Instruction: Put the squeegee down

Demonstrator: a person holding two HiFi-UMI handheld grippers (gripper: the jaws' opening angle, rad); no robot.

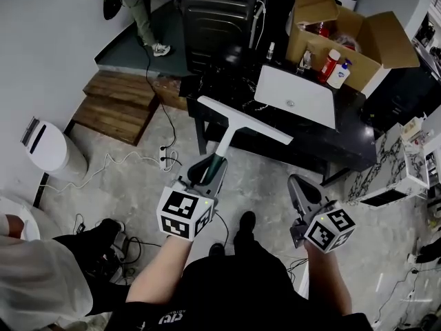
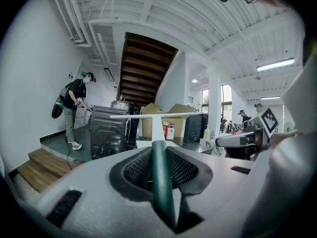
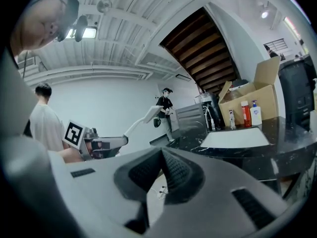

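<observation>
The squeegee (image 1: pixel 242 121) has a long white blade, a white neck and a dark green handle (image 2: pixel 161 180). My left gripper (image 1: pixel 205 174) is shut on that green handle and holds the squeegee in the air. Its blade (image 2: pixel 158 116) is out in front, over the near edge of the black marble-topped table (image 1: pixel 220 92). My right gripper (image 1: pixel 298 190) hangs level beside it to the right, over the floor, with its pads (image 3: pixel 171 168) together and nothing between them. In the right gripper view the squeegee (image 3: pixel 140 120) shows off to the left.
On the table lie a white board (image 1: pixel 296 95) and an open cardboard box (image 1: pixel 348 36) with bottles. Behind stands a black case (image 1: pixel 217 19). Wooden steps (image 1: pixel 117 102), a white bin (image 1: pixel 47 147) and floor cables (image 1: pixel 165 161) are at left. A person (image 1: pixel 141 9) stands far back.
</observation>
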